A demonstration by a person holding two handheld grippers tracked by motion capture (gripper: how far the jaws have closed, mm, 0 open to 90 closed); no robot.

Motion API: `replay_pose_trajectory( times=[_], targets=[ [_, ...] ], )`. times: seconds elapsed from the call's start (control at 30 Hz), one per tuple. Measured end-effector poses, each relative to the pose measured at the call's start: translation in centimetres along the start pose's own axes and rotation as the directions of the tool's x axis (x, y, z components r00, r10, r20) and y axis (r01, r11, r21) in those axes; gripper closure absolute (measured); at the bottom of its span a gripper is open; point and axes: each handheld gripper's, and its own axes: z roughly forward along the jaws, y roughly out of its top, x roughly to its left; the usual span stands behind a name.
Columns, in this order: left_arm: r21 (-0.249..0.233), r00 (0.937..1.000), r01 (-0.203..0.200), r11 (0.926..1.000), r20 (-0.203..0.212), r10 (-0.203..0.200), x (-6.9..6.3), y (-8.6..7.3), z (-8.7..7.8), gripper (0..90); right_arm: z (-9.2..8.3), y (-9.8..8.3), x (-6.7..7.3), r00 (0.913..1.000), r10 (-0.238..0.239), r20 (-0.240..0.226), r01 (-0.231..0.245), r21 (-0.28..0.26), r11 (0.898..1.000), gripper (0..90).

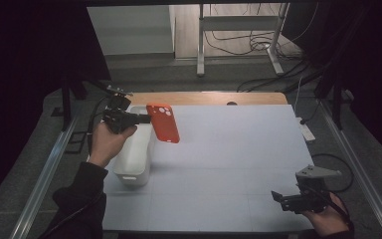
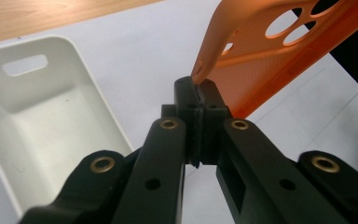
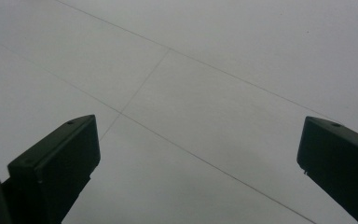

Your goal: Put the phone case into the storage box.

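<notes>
An orange phone case with round camera holes hangs in the air just right of a white bin. My left gripper is shut on the case's edge, held level above the bin by a hand. In the left gripper view the jaws pinch the rim of the orange phone case at my left gripper, and the open white bin lies below to the left. My right gripper rests near the table's front right corner, jaws wide apart. In the right gripper view, my right gripper holds nothing over the white table.
The white table top spreads between the two hands, with a wooden strip along its far edge. A metal stand and cables lie on the floor beyond. Metal rails run along both sides.
</notes>
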Motion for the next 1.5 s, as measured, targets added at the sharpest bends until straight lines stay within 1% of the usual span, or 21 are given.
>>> replay_pose_trajectory(
  times=[0.13, 0.17, 0.27, 0.33, 0.57, 0.6, 0.73, 1.0, 1.03, 1.2, 1.43, 1.5],
  targets=[
    [-0.004, 0.9997, 0.011, 0.9999, -0.021, -0.011, 0.7, 0.3, -0.5, 89.1, 0.0, 0.0, 0.0, 0.9999, 0.008, 0.008, -0.008, -0.004, 1.0, 0.0],
    [-0.004, 0.9997, 0.011, 0.9999, -0.021, -0.011, 0.7, 0.3, -0.5, 89.1, 0.0, 0.0, 0.0, 0.9999, 0.008, 0.008, -0.008, -0.004, 1.0, 0.0],
    [-0.006, 0.9992, 0.02, 0.9998, -0.035, -0.02, 1.3, 0.5, -0.9, 89.1, -0.1, -0.1, -0.1, 0.9997, 0.017, 0.016, -0.017, -0.017, 1.0, 0.0],
    [-0.006, 0.999, 0.021, 0.9998, -0.04, -0.021, 1.5, 0.6, -1.0, 89.1, -0.2, -0.1, -0.1, 0.9997, 0.016, 0.018, -0.016, -0.023, 1.0, 0.0],
    [-0.01, 0.9963, 0.03, 0.9995, -0.08, -0.031, 2.6, 1.1, -1.6, 89.1, -0.2, -0.1, 0.0, 0.9997, 0.012, 0.02, -0.012, -0.023, 1.0, 0.0],
    [-0.01, 0.9963, 0.03, 0.9995, -0.08, -0.031, 2.6, 1.1, -1.6, 89.1, -0.2, -0.1, 0.0, 0.9997, 0.012, 0.02, -0.012, -0.022, 1.0, 0.0],
    [-0.009, 0.9937, 0.043, 0.999, -0.103, -0.044, 3.3, 1.4, -1.8, 89.1, -0.2, -0.1, 0.0, 0.9997, 0.012, 0.019, -0.012, -0.021, 1.0, 0.0],
    [-0.018, 0.9885, 0.067, 0.9976, -0.135, -0.069, 4.7, 1.7, -1.9, 89.1, -0.2, -0.1, 0.1, 0.9998, 0.005, 0.017, -0.004, -0.018, 1.0, 0.0],
    [-0.018, 0.9885, 0.067, 0.9976, -0.135, -0.069, 4.7, 1.7, -1.9, 89.1, -0.2, -0.1, 0.1, 0.9998, 0.005, 0.017, -0.004, -0.018, 1.0, 0.0],
    [-0.019, 0.9843, 0.081, 0.9965, -0.156, -0.083, 5.6, 1.9, -1.9, 89.1, -0.2, -0.1, 0.1, 0.9999, 0.0, 0.015, 0.001, -0.014, 1.0, 0.0],
    [-0.026, 0.9775, 0.111, 0.9935, -0.178, -0.114, 7.0, 1.8, -1.7, 89.1, -0.1, -0.1, 0.2, 0.9999, -0.004, 0.014, 0.004, -0.011, 1.0, 0.0],
    [-0.027, 0.9765, 0.114, 0.9931, -0.181, -0.117, 7.1, 1.8, -1.6, 89.1, -0.1, -0.1, 0.2, 0.9999, -0.003, 0.014, 0.003, -0.011, 1.0, 0.0]
  ],
)
